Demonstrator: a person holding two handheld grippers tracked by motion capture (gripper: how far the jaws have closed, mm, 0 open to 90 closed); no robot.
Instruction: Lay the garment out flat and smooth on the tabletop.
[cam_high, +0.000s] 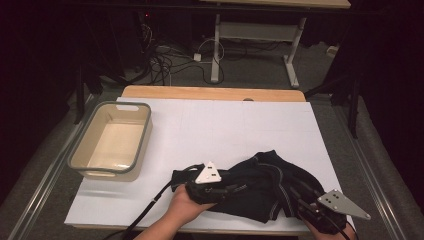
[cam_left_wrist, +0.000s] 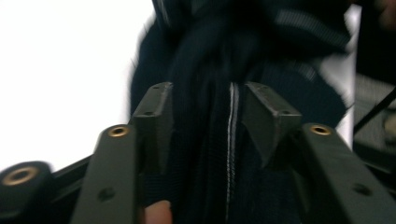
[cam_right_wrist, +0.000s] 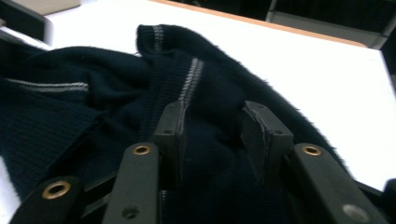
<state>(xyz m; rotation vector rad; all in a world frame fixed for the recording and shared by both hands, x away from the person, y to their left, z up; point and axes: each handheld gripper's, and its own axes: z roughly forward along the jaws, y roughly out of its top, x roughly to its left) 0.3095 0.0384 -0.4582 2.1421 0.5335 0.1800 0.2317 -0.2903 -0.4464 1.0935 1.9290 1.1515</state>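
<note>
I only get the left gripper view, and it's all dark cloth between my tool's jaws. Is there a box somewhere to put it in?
Observer: Yes. In the high view a beige tub sits on the table's left side, apart from the sweater.
Operator: Is stuff in it?
Observer: No, it's empty.
Operator: Where's my other tool?
Observer: The right tool is at the sweater's right edge, cloth between its jaws.

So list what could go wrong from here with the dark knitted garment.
The dark navy knitted garment with pale stripes lies bunched at the table's near edge, so a pull could drag it off. Both the left gripper and right gripper have thick folds between their jaws, so either may catch several layers or slip.
</note>
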